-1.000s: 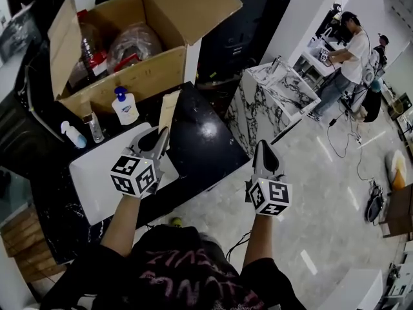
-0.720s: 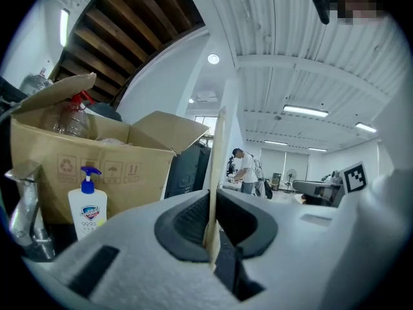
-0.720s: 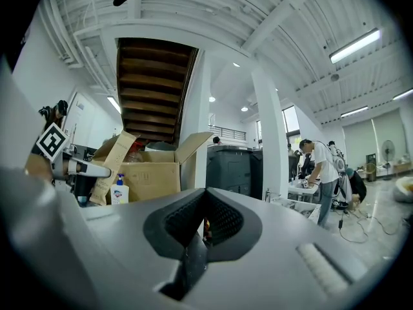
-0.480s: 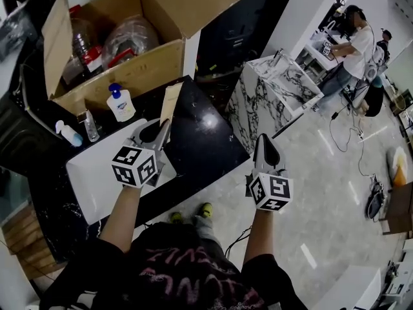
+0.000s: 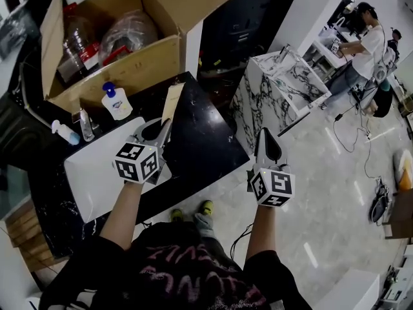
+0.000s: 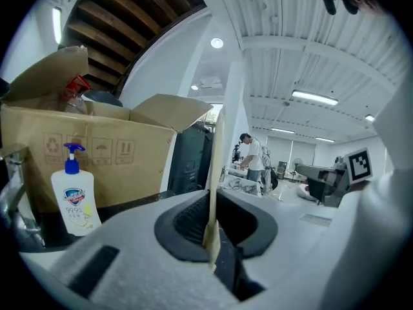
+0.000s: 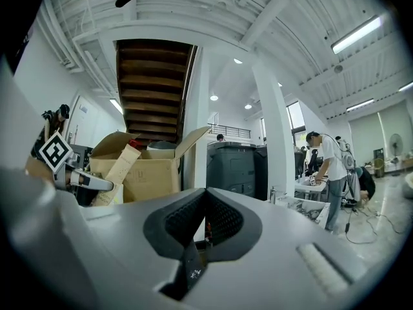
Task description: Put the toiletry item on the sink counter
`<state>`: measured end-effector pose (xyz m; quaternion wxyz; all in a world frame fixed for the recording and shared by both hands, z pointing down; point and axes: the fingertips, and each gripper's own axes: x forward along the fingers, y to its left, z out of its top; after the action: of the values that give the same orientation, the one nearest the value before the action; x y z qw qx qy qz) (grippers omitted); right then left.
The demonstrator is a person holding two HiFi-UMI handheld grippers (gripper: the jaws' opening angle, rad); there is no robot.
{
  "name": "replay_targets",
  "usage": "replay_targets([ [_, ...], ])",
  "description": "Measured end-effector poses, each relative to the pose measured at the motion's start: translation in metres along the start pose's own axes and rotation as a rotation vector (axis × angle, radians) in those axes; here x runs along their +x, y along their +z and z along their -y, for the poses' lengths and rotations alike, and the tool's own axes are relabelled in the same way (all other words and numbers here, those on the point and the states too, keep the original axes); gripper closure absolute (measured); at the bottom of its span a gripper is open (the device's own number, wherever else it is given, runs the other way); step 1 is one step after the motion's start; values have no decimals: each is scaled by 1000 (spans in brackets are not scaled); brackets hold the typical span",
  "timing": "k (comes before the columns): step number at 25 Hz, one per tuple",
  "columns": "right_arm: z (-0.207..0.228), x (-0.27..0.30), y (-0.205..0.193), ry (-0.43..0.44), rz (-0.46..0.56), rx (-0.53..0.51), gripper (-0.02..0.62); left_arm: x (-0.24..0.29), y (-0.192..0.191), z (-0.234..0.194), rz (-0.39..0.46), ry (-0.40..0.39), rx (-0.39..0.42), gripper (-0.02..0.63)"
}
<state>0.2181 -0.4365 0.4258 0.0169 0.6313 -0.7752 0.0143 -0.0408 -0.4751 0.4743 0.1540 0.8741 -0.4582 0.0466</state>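
box [image 5: 170, 105] end-forward in left gripper [image 5: 160, 134]

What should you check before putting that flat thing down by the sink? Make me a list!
1. Left gripper holds the flat beige packet: ok, jaws shut on its lower end.
2. Packet stands upright: ok, roughly.
3. Free spot on the black counter: ok, right of the white sink.
4. Soap bottle out of the way: ok, it stands apart by the cardboard box.
5. Right gripper spare: ok, jaws together, nothing between.
6. Height above the counter: cannot tell.
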Motion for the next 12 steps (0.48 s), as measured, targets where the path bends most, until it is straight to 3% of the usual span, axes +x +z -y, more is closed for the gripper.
replay_targets([
  [12,16,19,-18,19,-34,24,588,35,-45,-6,-125,25,-34,577],
])
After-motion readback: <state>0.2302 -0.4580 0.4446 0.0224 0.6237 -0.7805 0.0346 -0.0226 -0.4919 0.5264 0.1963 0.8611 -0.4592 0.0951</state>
